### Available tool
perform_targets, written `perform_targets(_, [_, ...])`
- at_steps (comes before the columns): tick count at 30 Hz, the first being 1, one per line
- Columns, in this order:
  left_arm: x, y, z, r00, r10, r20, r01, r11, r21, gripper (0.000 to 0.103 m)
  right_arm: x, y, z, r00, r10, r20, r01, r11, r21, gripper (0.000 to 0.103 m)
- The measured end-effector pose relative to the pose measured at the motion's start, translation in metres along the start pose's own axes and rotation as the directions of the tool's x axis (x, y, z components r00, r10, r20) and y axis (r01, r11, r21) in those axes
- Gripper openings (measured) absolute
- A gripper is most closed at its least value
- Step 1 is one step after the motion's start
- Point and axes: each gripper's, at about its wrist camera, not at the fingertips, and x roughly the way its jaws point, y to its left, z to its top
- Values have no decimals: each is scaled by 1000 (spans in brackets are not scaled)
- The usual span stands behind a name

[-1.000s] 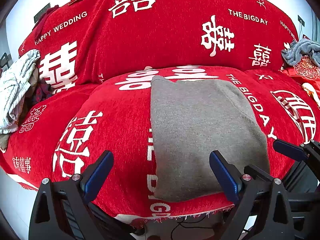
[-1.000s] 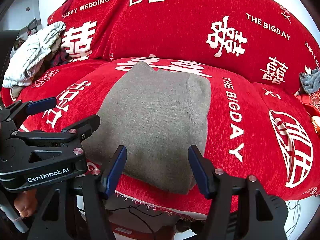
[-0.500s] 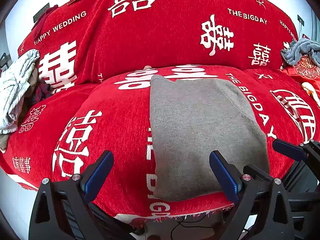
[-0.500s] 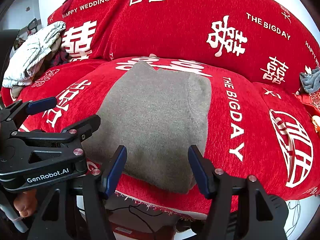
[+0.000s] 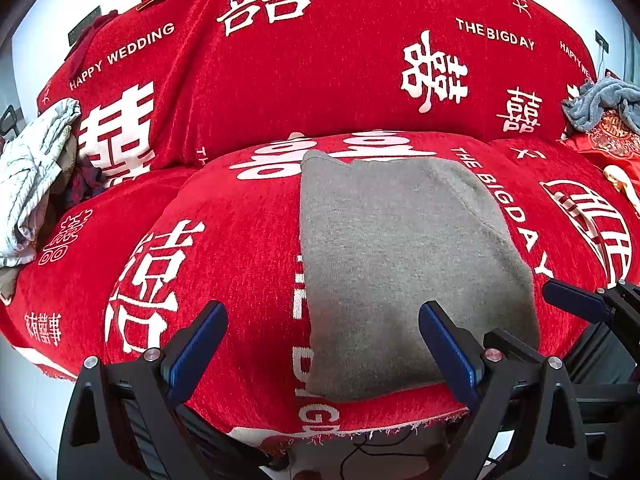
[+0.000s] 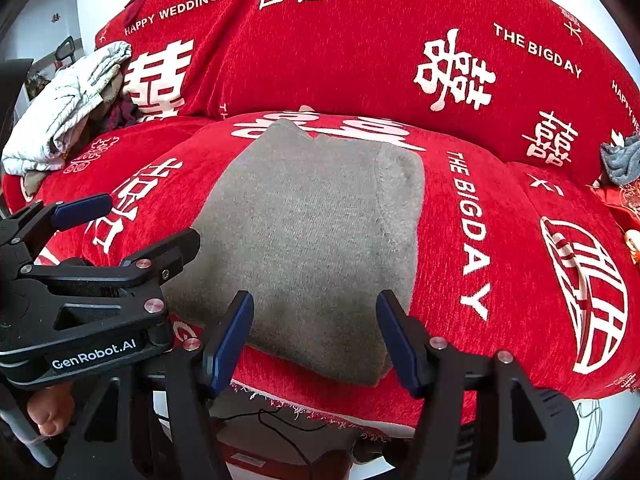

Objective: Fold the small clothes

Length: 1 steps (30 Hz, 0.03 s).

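From your left wrist, your left gripper (image 5: 320, 344) gapes wide and empty above the folded grey garment (image 5: 400, 256) on the red sofa cover (image 5: 224, 240). From your right wrist, your right gripper (image 6: 316, 332) is spread, empty, over the garment's near edge.

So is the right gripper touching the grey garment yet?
Cannot tell. In the right wrist view the right gripper is open with its fingertips over the near edge of the grey garment, holding nothing; neither view shows plain contact or a plain gap.
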Motion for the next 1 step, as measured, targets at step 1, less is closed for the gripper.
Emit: perform_targets(1, [0, 0, 0, 1000, 0, -1, 0, 1000, 1, 97, 1, 0, 0, 1000, 0, 0, 0, 1000, 1, 67])
